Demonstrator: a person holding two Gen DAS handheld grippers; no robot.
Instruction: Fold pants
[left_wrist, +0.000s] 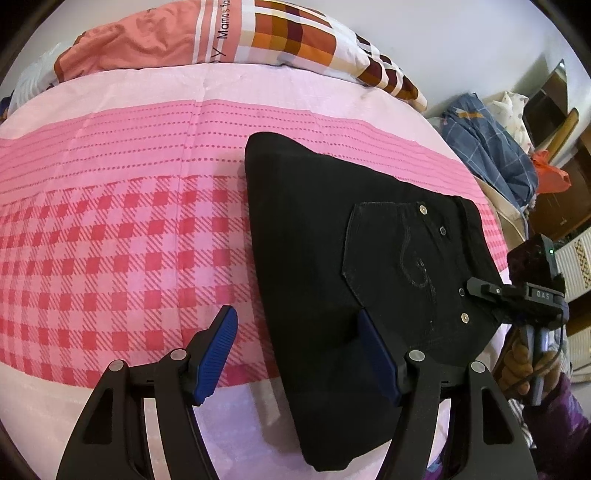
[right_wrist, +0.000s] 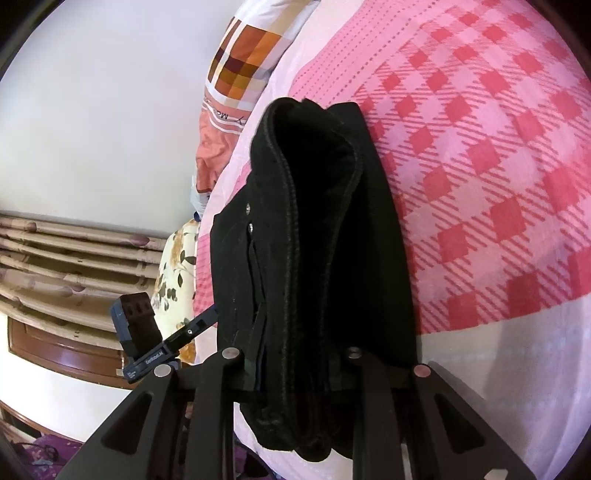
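Black folded pants lie on the pink checked bedsheet, back pocket with rivets facing up. My left gripper is open, its right blue finger over the pants' near edge, its left finger over the sheet. In the left wrist view my right gripper grips the pants' waistband edge at the right. In the right wrist view the pants fill the space between my right gripper's jaws, which are closed on the folded layers; its fingertips are hidden by fabric.
A patterned pillow and quilt lie at the bed's far end. Piled clothes and wooden furniture stand beyond the bed's right side. A wooden headboard or cabinet shows left in the right wrist view.
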